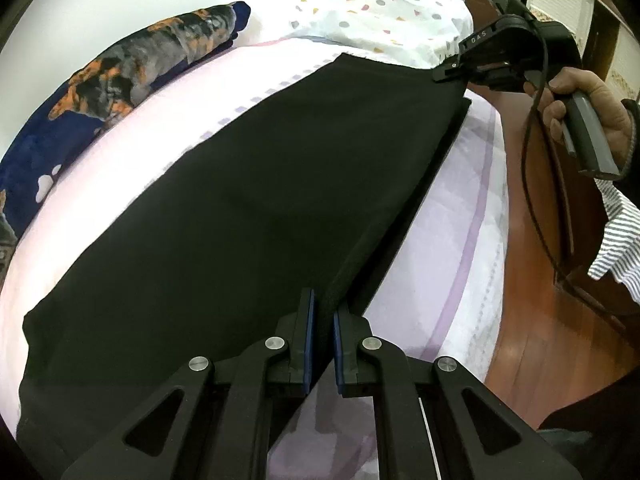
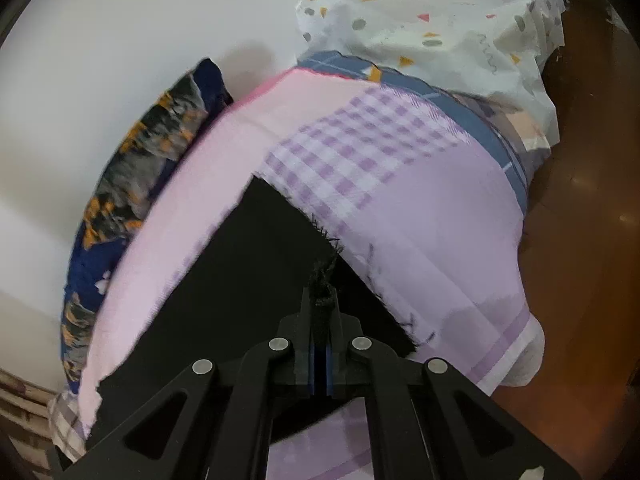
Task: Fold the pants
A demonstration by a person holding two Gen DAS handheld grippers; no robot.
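Lying lengthwise on the bed (image 1: 472,216), the pants (image 1: 224,216) seem already doubled leg on leg, as two layered edges are seen on the near side, so the cross folds are judged still to be made. One end is pinched by the left gripper (image 1: 323,322) and the other, frayed end by the right gripper (image 2: 321,312), jaws pressed on cloth. The black fabric looks matte, smooth and thick, on a soft pink-and-lilac checked sheet.

Both wrist views close, angled down over bed (image 1: 460,248); shared: black pants (image 1: 240,208), dotted pillow (image 2: 432,20).
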